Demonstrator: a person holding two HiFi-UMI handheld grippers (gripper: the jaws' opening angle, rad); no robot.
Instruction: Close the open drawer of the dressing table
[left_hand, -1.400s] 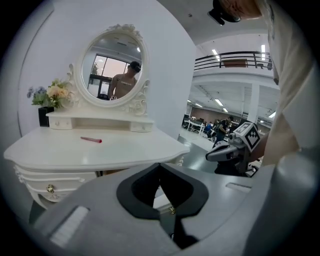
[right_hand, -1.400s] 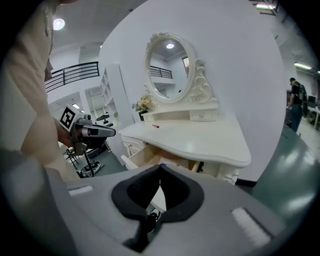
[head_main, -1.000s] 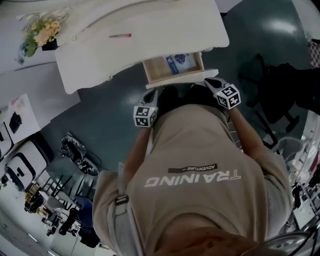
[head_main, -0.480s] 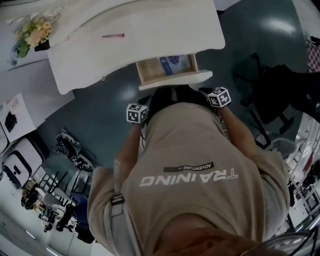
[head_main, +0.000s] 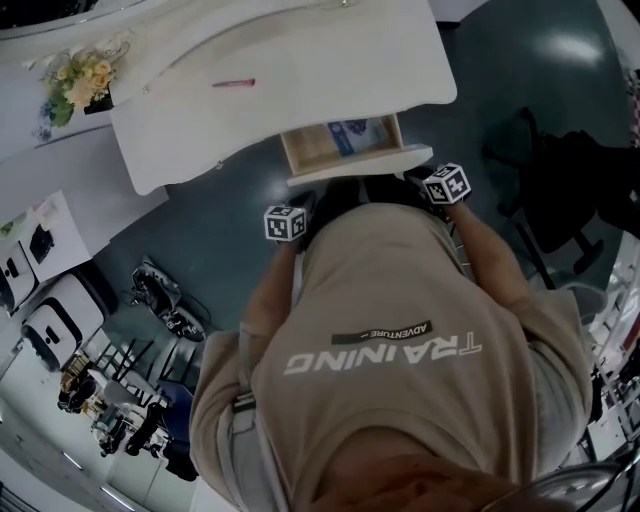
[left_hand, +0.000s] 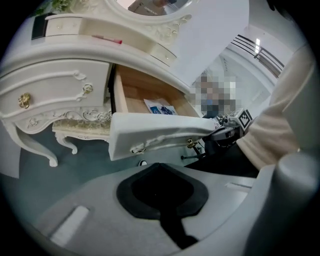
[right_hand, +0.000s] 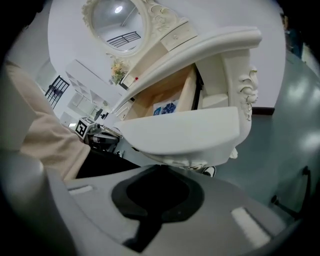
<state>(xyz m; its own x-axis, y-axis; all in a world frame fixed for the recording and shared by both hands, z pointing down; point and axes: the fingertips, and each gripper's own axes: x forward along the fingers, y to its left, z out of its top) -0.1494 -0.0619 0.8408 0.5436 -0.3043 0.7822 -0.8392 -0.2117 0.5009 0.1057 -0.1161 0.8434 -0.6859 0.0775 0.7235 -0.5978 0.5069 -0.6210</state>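
Observation:
The white dressing table (head_main: 280, 70) has its middle drawer (head_main: 345, 140) pulled out, and a blue-and-white packet (left_hand: 160, 107) lies inside. In the head view my left gripper (head_main: 287, 222) is below the left end of the drawer's front panel (head_main: 360, 165), while my right gripper (head_main: 445, 185) sits at its right end. Through the left gripper view, the left gripper (left_hand: 162, 170) is shut, a little below the carved front panel (left_hand: 160, 132). The right gripper (right_hand: 159, 172) is shut too, its tip right under the panel (right_hand: 185, 132).
Flowers (head_main: 85, 75) and a red pen (head_main: 235, 83) lie on the tabletop. A black office chair (head_main: 560, 190) stands to the right. A side drawer with a brass knob (left_hand: 23, 100) is left of the open one. An oval mirror (right_hand: 117, 22) rises above.
Both grippers have stayed at the drawer's front panel. The drawer looks pushed in slightly, with a little less of its inside showing. The head view has shifted.

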